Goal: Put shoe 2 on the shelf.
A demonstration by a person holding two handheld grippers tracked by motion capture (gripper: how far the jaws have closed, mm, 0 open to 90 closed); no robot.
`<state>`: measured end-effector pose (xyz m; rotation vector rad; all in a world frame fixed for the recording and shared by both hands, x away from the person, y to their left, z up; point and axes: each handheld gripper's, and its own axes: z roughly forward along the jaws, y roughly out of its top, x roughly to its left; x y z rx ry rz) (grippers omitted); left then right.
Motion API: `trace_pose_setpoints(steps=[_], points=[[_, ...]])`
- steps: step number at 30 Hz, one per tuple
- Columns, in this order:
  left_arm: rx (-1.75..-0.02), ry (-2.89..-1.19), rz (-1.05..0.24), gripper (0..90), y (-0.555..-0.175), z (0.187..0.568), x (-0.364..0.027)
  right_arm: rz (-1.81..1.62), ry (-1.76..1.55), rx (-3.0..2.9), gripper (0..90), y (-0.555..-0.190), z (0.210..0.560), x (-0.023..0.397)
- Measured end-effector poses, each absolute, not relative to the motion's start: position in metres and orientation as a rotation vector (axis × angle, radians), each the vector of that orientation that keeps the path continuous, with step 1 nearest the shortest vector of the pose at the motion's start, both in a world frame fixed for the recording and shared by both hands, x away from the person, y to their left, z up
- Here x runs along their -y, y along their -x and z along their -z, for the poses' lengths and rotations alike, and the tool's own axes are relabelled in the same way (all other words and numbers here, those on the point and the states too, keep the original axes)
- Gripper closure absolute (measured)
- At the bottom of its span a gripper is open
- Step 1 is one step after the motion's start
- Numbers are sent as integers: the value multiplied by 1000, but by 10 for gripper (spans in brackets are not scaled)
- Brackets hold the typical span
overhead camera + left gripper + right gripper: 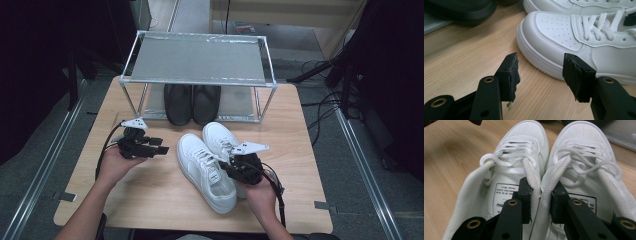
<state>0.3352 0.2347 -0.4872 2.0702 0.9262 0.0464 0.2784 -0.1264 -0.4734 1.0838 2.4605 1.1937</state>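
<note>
The right tool pinches both white sneakers' inner collars together, the left tool released; a thin grip could slip when lifting.

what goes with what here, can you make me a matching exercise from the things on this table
Things:
1. white sneakers
2. black shoes
3. left gripper
4. right gripper

States:
a. on the rack's lower shelf
b. jaws apart over bare wood, holding nothing
c. side by side on the table
d. jaws pinching two inner collars together

Pairs: 1-c, 2-a, 3-b, 4-d
</note>
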Motion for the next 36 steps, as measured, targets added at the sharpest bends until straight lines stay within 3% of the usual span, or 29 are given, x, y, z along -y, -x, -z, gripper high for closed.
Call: trace_pose_setpoints(steps=[13, 36], points=[[-956, -2047, -86, 464, -325, 486, -251, -1248, -904, -2594, 766, -292, 457, 136], [-1056, -1997, -175, 457, -298, 489, -288, -1327, -482, -2849, 765, -347, 414, 127]])
